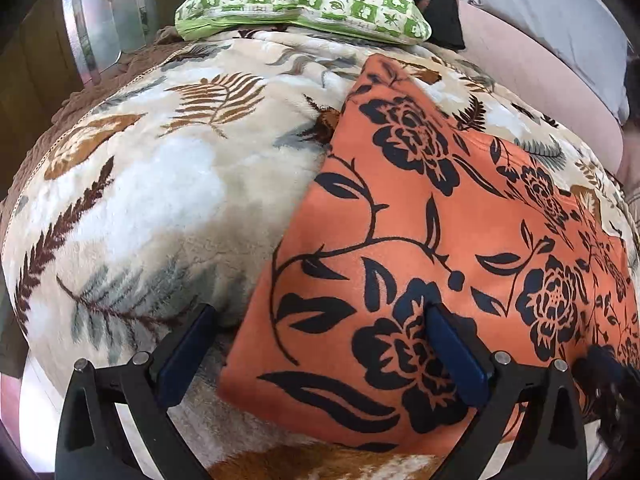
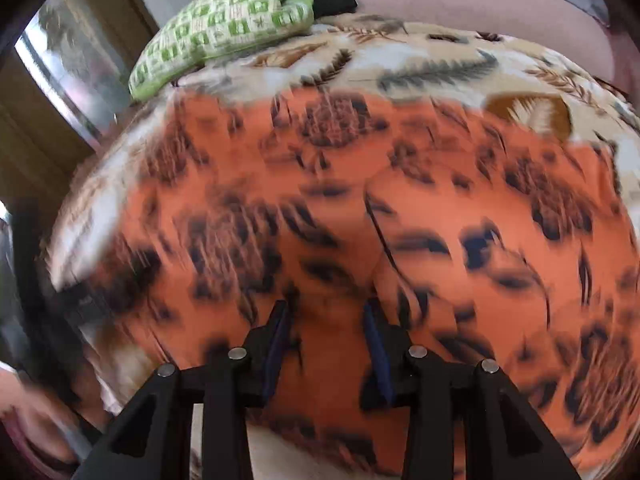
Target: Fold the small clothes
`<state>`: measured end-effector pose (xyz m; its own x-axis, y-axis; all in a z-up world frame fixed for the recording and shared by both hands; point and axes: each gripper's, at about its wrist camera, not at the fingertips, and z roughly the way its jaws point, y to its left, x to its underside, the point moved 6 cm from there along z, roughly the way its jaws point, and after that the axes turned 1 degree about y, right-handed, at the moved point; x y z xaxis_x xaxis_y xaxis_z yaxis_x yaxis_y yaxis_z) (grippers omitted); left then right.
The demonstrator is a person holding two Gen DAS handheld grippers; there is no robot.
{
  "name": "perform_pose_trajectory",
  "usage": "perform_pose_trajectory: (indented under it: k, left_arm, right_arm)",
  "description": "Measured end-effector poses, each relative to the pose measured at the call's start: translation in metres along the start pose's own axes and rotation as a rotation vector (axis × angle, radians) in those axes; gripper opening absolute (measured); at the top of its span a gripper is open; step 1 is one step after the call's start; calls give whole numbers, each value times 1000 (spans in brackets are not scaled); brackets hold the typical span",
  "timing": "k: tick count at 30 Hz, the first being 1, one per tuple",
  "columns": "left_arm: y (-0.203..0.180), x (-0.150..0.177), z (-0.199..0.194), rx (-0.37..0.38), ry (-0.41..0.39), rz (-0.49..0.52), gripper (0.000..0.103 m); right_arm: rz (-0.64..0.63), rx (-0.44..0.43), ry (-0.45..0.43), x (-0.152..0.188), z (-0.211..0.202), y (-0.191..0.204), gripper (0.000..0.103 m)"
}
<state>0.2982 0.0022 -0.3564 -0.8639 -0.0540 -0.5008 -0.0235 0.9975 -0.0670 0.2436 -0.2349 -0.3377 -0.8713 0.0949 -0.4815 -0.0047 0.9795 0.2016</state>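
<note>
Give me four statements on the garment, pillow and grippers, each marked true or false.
1. The orange floral garment lies on a leaf-print blanket. True.
2. The green checked pillow rests on top of the garment. False: it sits apart, at the blanket's far end.
3. The left gripper is open, one finger over the garment. True.
4. The right gripper faces bare blanket only. False: the garment fills its view.
</note>
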Motion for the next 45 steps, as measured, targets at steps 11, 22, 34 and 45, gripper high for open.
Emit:
perform_pose_trajectory:
  k: [11,22,34,45]
  left_arm:
    - [83,20,-48,62,-90,-316,103]
    - [26,47,-57,316,-21,-286,103]
    - [5,31,-29,291,-14,-312,51]
    - [3,21,-23,303,-25,-408,70]
  right_arm:
    - [154,35,-104,37,-32,-36,58]
    - [64,45,-128,31,-28,-28,69]
    - [204,-119,-133,23,-40,-43,40]
    - [379,-272,-65,24,-23,-61,39]
